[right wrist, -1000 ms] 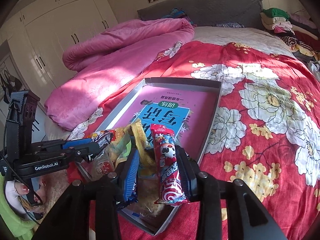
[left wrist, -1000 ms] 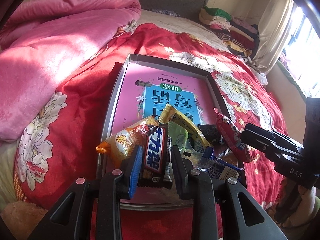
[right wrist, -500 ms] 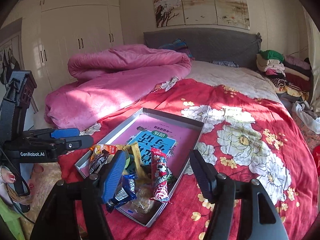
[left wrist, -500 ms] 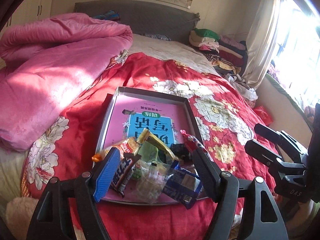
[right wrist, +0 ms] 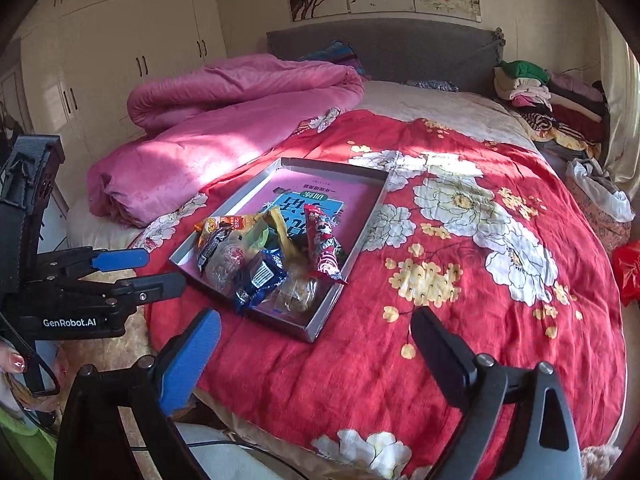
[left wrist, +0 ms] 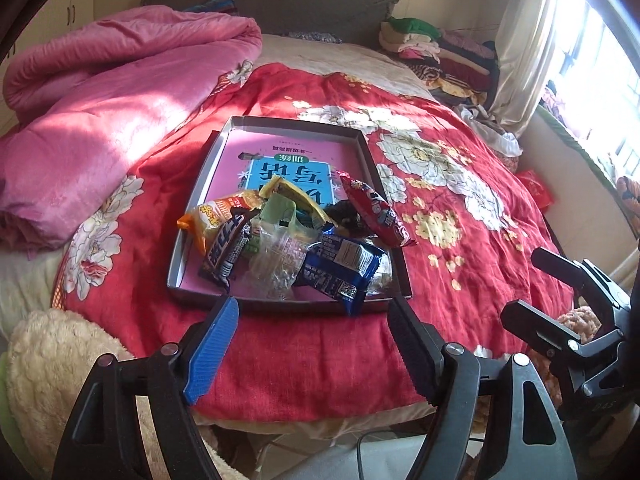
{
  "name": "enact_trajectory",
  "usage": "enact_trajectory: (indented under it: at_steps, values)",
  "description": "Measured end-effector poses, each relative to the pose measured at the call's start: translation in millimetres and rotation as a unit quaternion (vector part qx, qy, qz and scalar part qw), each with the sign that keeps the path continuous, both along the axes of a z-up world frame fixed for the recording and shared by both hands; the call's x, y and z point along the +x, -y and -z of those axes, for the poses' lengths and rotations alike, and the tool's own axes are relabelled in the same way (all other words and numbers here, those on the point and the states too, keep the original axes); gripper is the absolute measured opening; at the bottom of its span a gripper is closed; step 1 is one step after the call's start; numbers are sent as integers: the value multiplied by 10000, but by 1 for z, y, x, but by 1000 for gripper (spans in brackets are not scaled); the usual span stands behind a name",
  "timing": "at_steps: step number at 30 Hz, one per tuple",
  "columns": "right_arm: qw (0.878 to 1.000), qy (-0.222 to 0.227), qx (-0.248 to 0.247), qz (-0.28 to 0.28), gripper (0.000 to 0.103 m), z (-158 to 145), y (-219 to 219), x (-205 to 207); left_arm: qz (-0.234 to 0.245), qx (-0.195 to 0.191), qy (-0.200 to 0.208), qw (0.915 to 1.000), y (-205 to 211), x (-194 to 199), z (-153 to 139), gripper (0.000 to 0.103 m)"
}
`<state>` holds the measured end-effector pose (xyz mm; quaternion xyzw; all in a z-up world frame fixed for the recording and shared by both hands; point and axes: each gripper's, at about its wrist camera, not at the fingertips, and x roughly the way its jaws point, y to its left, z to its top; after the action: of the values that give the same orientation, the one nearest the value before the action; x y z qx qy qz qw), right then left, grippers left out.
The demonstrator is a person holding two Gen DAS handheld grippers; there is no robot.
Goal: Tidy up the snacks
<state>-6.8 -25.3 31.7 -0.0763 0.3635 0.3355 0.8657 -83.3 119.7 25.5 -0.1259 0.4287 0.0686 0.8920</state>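
A second ago the left gripper [left wrist: 312, 344] was clamped on a dark chocolate bar [left wrist: 226, 250] and the right gripper [right wrist: 316, 344] on a long red snack packet [right wrist: 322, 246]. Now both have let go and pulled back toward the foot of the bed. The left jaws stand apart with nothing between them. The right jaws have just been opening and are also empty and wide.

Both snacks now lie in the shallow grey tray [left wrist: 280, 304], which sits on the red flowered blanket [right wrist: 460, 280] ahead of both grippers. The chocolate bar is just beyond the left gripper's blue finger. The red packet is further ahead and to the right, and its end hangs over the tray's right rim.

I judge that this placing step is finished, and perhaps the whole task, because I see no snack outside the tray.

Count: one tray and two grippers. In the pile I see about seven packets: one orange [left wrist: 212, 216], one chocolate bar, one red, one blue [left wrist: 340, 268], one yellow [left wrist: 296, 194], one green, one clear. The pile overlaps, so there may be more.
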Motion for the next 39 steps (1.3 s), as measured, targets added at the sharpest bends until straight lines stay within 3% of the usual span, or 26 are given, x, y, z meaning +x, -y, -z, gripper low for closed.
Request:
enact_trajectory:
  at_steps: [15, 39]
  values:
    - [9997, 241, -72, -36, 100, -1, -9, -6, -68, -20, 34, 10000, -2, 0, 1, 78]
    - [9997, 227, -108, 52, 100, 1, -7, -3, 2, 83, 130, 9999, 1, -2, -4, 78]
